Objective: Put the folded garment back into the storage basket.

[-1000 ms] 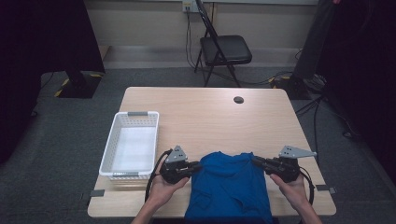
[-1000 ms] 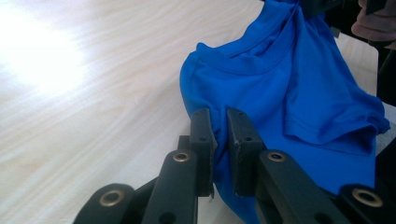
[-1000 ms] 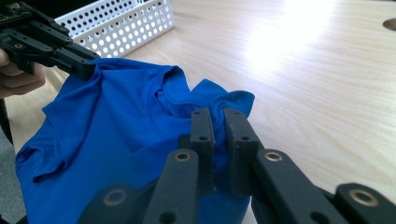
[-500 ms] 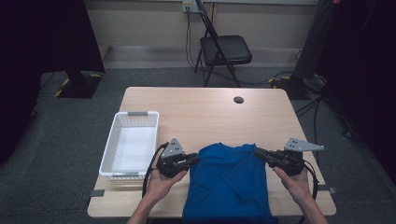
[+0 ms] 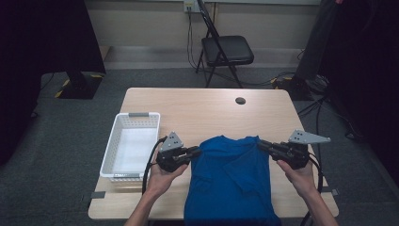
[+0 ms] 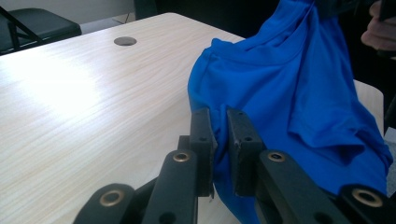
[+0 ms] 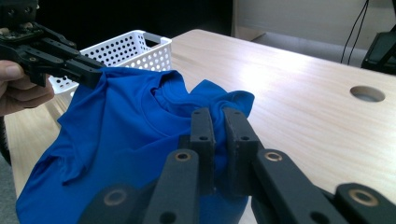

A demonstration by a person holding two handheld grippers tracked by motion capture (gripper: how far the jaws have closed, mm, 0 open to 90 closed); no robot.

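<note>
Blue T-shirt [image 5: 233, 181], one in number, pinched at its two shoulders and stretched between both tongs above the near half of the counter [image 5: 211, 106], lower part hanging over the near edge. Compared with the frame a second earlier: both tongs higher and spread farther apart, shirt lifted off the wood at the collar end and drawn flatter, hem now dropping past the counter edge; basket and counter hole unmoved. Left tongs [image 5: 196, 151]: jaws pressed together on the left shoulder fabric, seen clamped in the left gripper view [image 6: 219, 140]. Right tongs [image 5: 261, 144]: jaws likewise closed on the right shoulder fabric, folds bunched between the pads in the right gripper view [image 7: 218, 135]. Count of items: two tongs, two hands, one shirt, one white perforated basket [image 5: 123, 123] just left of the left tongs, one round cable hole [image 5: 240, 100] in the far counter, one black folding chair [image 5: 226, 49] beyond.
</note>
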